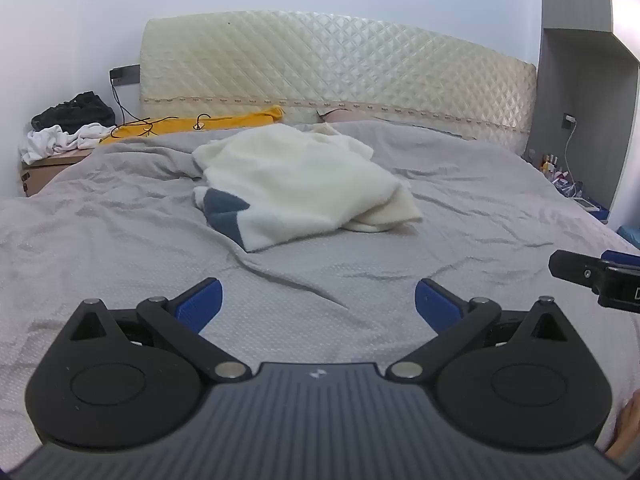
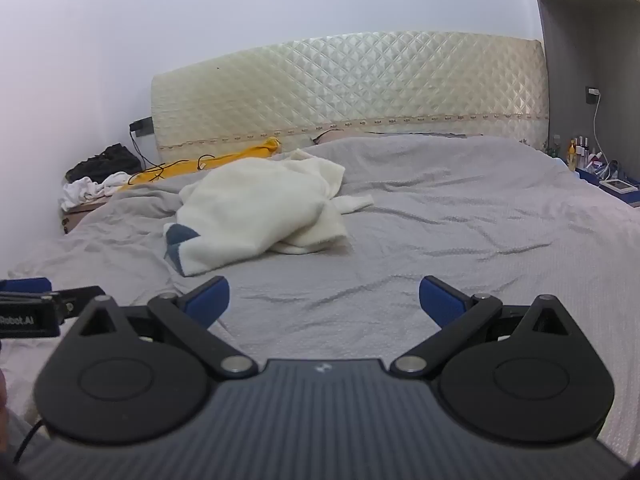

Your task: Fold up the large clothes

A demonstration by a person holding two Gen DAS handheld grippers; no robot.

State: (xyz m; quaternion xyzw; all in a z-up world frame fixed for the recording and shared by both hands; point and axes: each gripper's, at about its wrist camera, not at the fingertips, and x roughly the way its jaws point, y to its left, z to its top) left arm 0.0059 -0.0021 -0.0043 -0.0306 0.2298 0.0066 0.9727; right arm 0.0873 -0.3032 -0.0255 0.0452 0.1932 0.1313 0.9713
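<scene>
Grey bed point(image 1: 120, 240) carries the cream fleece garment point(image 1: 296, 184) crumpled mid-mattress, nothing folded yet so all folds remain, left hand-held gripper point(image 1: 318, 304) and right hand-held gripper point(image 2: 324, 300) both spread wide, empty, well short of it.

Quilted headboard point(image 1: 336, 64); yellow cloth point(image 1: 224, 122); cluttered nightstand point(image 1: 48, 166)

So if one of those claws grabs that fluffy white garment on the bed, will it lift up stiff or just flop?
The white garment probably flops: it already lies crumpled in soft folds. Its fleecy pile suggests it is light and grips well. It would likely drag across the grey bedspread.
</scene>
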